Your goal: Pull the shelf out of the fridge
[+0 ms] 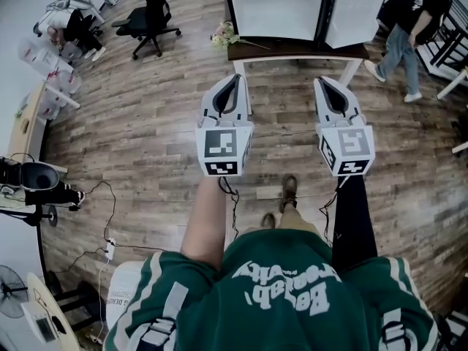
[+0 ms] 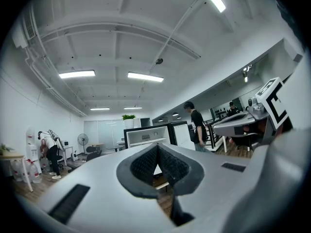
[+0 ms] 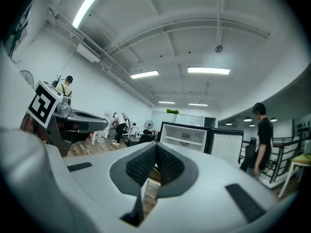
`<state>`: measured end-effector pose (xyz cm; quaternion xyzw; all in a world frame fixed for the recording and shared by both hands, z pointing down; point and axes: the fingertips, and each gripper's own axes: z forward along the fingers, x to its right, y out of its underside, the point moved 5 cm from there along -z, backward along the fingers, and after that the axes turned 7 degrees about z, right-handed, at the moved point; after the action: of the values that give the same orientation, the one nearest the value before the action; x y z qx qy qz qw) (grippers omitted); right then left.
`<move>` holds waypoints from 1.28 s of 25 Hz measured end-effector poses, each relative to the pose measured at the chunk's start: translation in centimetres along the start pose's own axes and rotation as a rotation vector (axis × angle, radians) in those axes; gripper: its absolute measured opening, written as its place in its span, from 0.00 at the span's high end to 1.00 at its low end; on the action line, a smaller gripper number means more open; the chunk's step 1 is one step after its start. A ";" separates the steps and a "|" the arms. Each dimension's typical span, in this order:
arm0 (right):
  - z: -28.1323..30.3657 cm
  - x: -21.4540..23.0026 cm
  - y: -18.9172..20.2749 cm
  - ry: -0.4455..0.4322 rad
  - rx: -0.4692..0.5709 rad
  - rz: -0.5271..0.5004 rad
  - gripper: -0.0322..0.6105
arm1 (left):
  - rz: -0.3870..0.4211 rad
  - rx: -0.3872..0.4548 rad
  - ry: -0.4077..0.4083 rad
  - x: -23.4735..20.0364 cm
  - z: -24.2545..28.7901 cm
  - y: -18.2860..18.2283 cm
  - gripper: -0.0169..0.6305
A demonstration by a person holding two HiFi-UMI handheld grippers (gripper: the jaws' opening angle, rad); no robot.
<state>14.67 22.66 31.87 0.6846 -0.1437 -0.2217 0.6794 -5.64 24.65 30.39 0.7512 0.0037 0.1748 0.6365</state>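
Note:
The fridge stands open at the far end of the room on a low dark-topped table, its door swung to the right. A white shelf spans its bright interior; this shelf also shows in the left gripper view. My left gripper and right gripper are held side by side over the wooden floor, well short of the table. Both point at the fridge. Each is shut with nothing between its jaws, as the left gripper and right gripper views show.
A person walks at the right of the fridge. A bunch of flowers lies at the table's left end. An office chair and a seated person are at the far left. Cables trail over the floor.

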 end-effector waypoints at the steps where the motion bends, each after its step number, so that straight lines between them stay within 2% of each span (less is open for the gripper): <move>1: 0.5 0.4 0.2 0.004 -0.006 -0.001 0.94 | 0.000 -0.001 -0.002 -0.1 0.5 0.1 0.95; 10: 6.6 4.4 1.2 -0.032 -0.002 -0.005 0.94 | 0.024 0.010 0.035 0.3 7.6 1.0 0.95; 16: 11.5 7.1 1.7 -0.056 -0.023 -0.039 0.95 | 0.014 0.019 0.004 -0.6 12.5 1.6 0.95; 20: 14.4 9.3 2.0 -0.062 -0.037 -0.020 0.95 | 0.017 0.010 -0.024 -1.2 15.3 1.9 0.95; 25: 17.6 11.1 2.1 -0.118 -0.025 0.028 0.95 | 0.029 0.000 -0.041 -1.8 18.2 2.3 0.95; 32: 21.0 12.5 2.2 -0.194 0.004 0.015 0.94 | 0.047 -0.008 -0.068 -1.8 21.8 2.9 0.95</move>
<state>15.23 -1.82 33.15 0.6602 -0.2144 -0.2815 0.6625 -2.09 2.83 29.94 0.7540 -0.0365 0.1641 0.6351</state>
